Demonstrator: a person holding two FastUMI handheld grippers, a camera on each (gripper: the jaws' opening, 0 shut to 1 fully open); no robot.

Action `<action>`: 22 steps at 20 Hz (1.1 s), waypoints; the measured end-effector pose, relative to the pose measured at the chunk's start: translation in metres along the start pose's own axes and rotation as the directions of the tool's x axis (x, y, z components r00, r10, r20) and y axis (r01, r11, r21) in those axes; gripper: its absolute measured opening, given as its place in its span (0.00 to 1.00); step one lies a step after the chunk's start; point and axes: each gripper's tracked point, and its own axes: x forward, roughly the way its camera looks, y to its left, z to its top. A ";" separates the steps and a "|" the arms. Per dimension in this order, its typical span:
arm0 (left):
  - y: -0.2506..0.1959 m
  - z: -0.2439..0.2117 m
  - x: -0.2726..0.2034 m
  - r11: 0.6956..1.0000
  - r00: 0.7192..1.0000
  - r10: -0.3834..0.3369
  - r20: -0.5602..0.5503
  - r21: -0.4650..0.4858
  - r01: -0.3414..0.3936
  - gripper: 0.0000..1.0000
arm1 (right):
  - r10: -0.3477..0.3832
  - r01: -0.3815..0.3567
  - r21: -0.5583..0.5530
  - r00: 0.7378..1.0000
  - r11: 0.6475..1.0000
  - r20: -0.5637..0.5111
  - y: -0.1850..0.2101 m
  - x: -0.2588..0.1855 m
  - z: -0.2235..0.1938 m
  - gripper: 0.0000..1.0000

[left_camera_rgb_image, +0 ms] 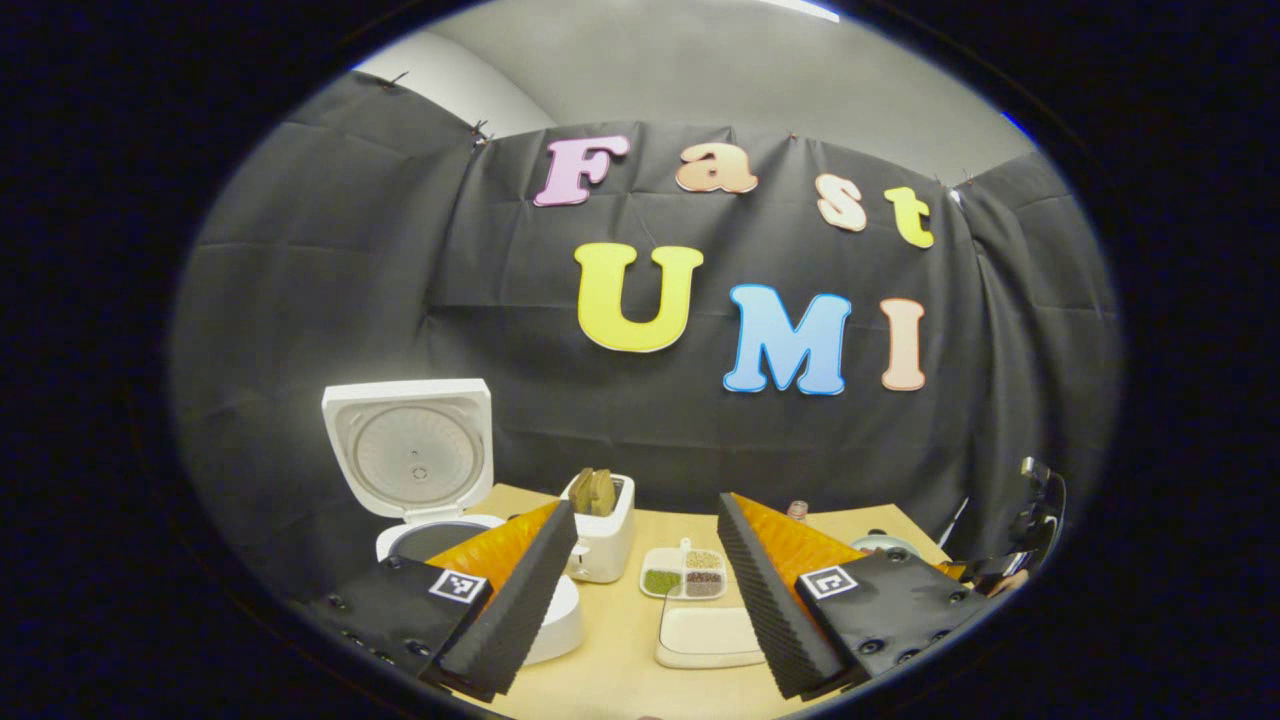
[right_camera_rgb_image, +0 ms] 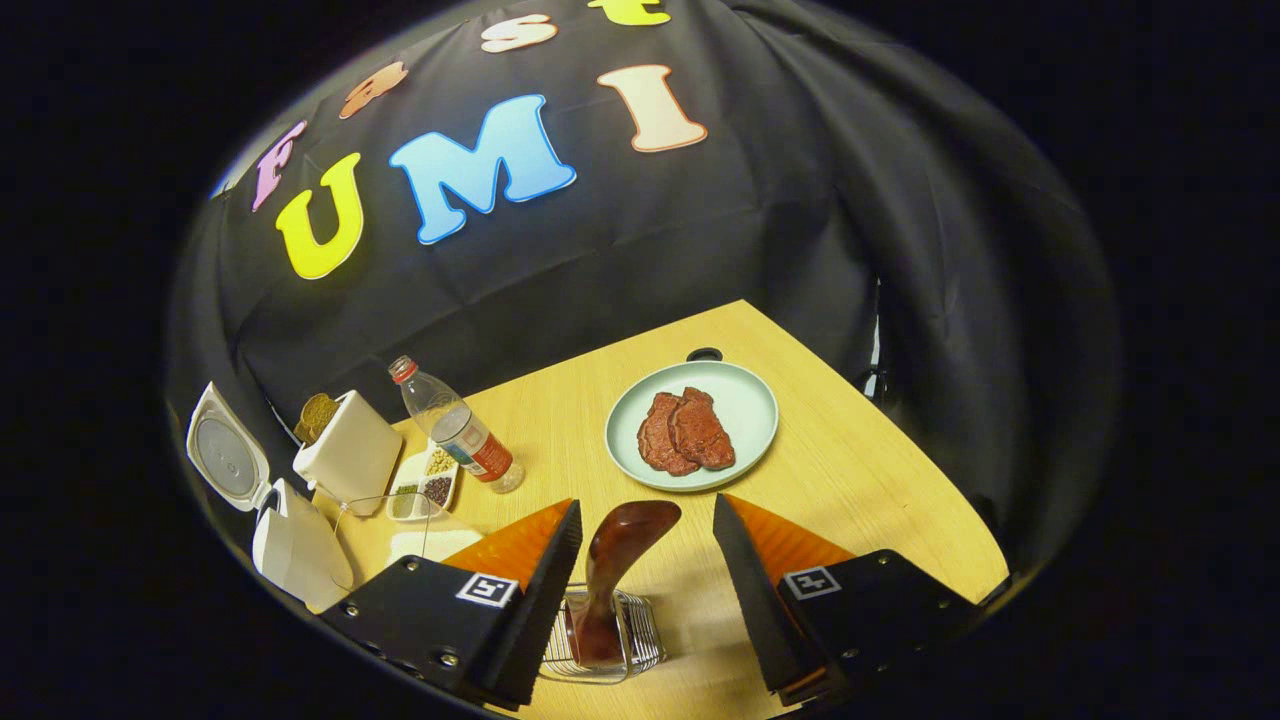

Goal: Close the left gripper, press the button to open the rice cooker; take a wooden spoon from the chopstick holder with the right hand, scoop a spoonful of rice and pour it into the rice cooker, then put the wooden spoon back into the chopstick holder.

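Left tongs (left_camera_rgb_image: 645, 590) held level and raised over the near edge of the tabletop (left_camera_rgb_image: 620, 660), facing the back cloth, fingers spread wide with nothing between them: released. Rice cooker (left_camera_rgb_image: 430, 500) stands left of centre with its lid tipped upright and open; the left finger covers most of the body, so the pot's contents cannot be made out. Just right of it, a white toaster (left_camera_rgb_image: 603, 535) with brown slices in the slots, then a divided dish of grains (left_camera_rgb_image: 685, 572) and a shallow white tray (left_camera_rgb_image: 705, 632), partly cut off by the right finger. At the far right edge of the left gripper view, a dark piece of gear, too distorted to identify. Right tongs (right_camera_rgb_image: 645, 585) tilted downward over the tabletop (right_camera_rgb_image: 860, 470), also spread wide, released. Between the fingers but touching neither, the wooden spoon (right_camera_rgb_image: 612, 575) stands upright in the wire chopstick holder (right_camera_rgb_image: 605, 645), bowl end up; its lower handle is blurred behind the wire. Beyond, a pale green plate (right_camera_rgb_image: 750, 400) with two pieces of meat, and a plastic bottle (right_camera_rgb_image: 455, 425) lying tilted near the grain dish (right_camera_rgb_image: 425, 485). Open cooker (right_camera_rgb_image: 270, 510) sits at far left of the right gripper view, warped by the lens.
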 end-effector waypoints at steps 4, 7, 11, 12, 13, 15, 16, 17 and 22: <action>-0.010 0.004 0.003 0.999 1.000 -0.013 -0.005 0.051 0.013 0.98 | 0.047 -0.048 -0.022 0.999 0.999 -0.028 0.007 0.008 -0.009 0.81; -0.019 0.004 0.004 0.997 1.000 -0.028 -0.007 0.075 0.028 0.98 | 0.089 -0.089 -0.022 0.996 0.996 -0.024 0.012 0.004 -0.008 0.51; -0.025 -0.002 0.000 0.997 0.999 -0.045 -0.012 0.054 0.046 0.96 | 0.137 -0.132 0.105 0.990 0.986 -0.042 0.026 0.002 -0.007 0.18; -0.025 -0.002 -0.001 0.998 0.999 -0.049 -0.009 0.050 0.049 0.96 | 0.133 -0.126 0.138 0.990 0.982 -0.039 0.026 -0.001 -0.010 0.10; -0.025 -0.001 -0.003 0.998 0.999 -0.050 -0.005 0.048 0.050 0.96 | 0.132 -0.126 0.151 0.991 0.980 -0.032 0.027 -0.004 -0.009 0.09; -0.024 0.001 -0.006 0.997 0.998 -0.059 0.009 0.042 0.059 0.98 | 0.140 -0.138 0.149 0.990 0.979 -0.002 0.034 -0.017 -0.004 0.10; -0.023 0.004 -0.008 0.997 0.998 -0.060 0.022 0.042 0.059 0.96 | 0.142 -0.142 0.150 0.990 0.978 0.016 0.034 -0.022 0.001 0.10; -0.022 0.005 -0.010 0.997 0.997 -0.064 0.031 0.040 0.063 0.98 | 0.152 -0.156 0.148 0.988 0.977 0.034 0.038 -0.031 0.007 0.10; -0.011 0.005 -0.014 0.997 0.996 -0.070 0.053 0.014 0.070 0.96 | 0.186 -0.196 0.075 0.974 0.978 0.127 0.060 -0.072 0.043 0.10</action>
